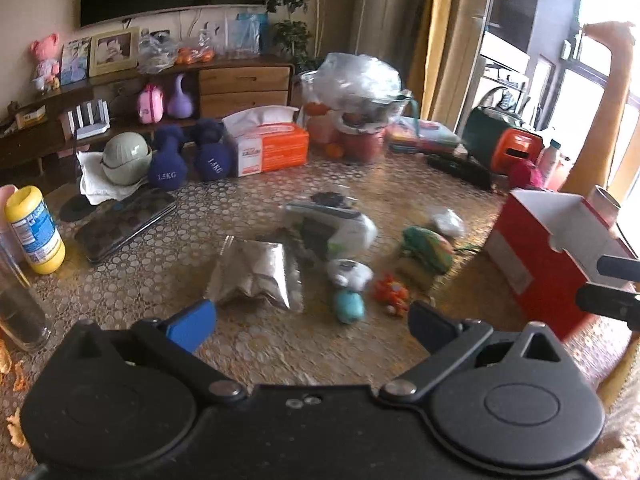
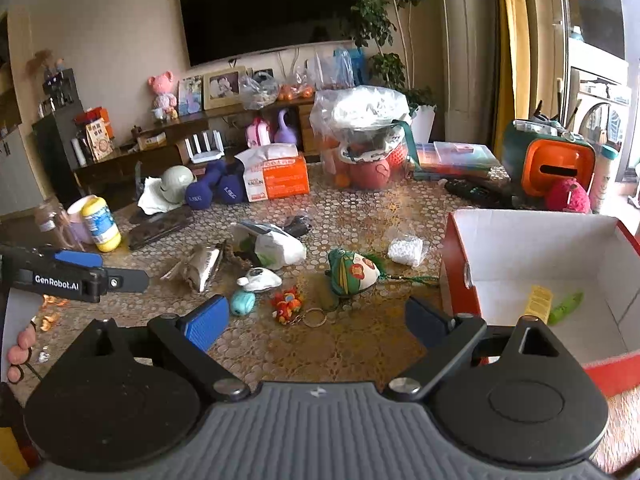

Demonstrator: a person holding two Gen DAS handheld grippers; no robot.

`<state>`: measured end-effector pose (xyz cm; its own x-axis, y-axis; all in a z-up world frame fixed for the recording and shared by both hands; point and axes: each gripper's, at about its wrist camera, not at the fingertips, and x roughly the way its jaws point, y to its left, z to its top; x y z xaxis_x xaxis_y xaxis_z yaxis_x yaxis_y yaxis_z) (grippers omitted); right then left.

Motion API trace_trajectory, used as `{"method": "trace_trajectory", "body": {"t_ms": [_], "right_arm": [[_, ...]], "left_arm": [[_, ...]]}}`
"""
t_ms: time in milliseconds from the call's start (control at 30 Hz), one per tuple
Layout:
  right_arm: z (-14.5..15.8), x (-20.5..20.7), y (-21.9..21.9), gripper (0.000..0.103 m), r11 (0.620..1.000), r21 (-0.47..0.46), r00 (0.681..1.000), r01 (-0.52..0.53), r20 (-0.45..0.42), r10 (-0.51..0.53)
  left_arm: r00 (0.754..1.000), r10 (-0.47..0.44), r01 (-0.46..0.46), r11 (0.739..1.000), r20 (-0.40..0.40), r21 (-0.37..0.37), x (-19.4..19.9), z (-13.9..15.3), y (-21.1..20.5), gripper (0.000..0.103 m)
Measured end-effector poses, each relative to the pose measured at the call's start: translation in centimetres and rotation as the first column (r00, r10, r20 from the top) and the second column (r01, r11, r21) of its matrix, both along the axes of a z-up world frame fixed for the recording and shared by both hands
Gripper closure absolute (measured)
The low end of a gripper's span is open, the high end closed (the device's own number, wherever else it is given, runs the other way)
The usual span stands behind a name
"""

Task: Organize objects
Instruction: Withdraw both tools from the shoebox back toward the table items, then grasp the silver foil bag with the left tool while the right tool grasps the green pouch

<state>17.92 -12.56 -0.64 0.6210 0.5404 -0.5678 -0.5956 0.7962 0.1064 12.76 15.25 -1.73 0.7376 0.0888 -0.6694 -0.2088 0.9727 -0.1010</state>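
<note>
Small items lie scattered mid-table: a silver foil pouch (image 1: 256,274) (image 2: 204,266), a white plastic bag (image 1: 344,230) (image 2: 276,246), a teal ball (image 1: 349,306) (image 2: 242,303), a red-orange charm (image 1: 391,293) (image 2: 287,304), a green embroidered pouch (image 1: 427,249) (image 2: 352,270). A red box with a white inside (image 2: 532,248) (image 1: 548,248) stands at the right, holding a yellow packet (image 2: 538,300) and a green item (image 2: 566,306). My left gripper (image 1: 310,326) is open and empty, just short of the foil pouch. My right gripper (image 2: 316,322) is open and empty, near the charm.
Behind stand an orange tissue box (image 2: 280,178), blue dumbbells (image 2: 214,190), a yellow bottle (image 2: 100,224), a dark tray (image 1: 124,226), a bagged basket (image 2: 364,136), and an orange and green container (image 2: 556,166). A clear glass (image 1: 18,304) stands at the left edge.
</note>
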Motion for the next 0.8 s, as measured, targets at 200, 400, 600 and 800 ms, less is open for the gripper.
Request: {"method": "trace_trajectory", "body": {"t_ms": [200, 400, 600, 800], "right_arm": [[-1.7, 3.8, 2.8, 0.007, 0.999, -0.051, 1.0, 0.009, -0.023, -0.011], [-3.9, 7.5, 5.5, 0.007, 0.995, -0.096, 0.999, 0.024, -0.037, -0.028], [-5.8, 11.1, 7.8, 0.007, 0.988, -0.152, 0.999, 0.028, -0.034, -0.034], [-7.8, 14.3, 8.9, 0.007, 0.985, -0.166, 0.994, 0.04, -0.091, -0.056]], "left_arm": [[0.996, 0.068, -0.07, 0.997, -0.056, -0.027, 2.8, -2.3, 2.6, 0.001], [0.993, 0.09, -0.091, 0.996, -0.081, -0.01, 5.6, -4.3, 4.2, 0.001], [0.988, 0.122, -0.122, 0.993, -0.098, 0.004, 8.0, -6.2, 5.9, 0.001], [0.988, 0.108, -0.111, 0.994, -0.113, -0.016, 9.5, -7.8, 6.7, 0.001]]}}
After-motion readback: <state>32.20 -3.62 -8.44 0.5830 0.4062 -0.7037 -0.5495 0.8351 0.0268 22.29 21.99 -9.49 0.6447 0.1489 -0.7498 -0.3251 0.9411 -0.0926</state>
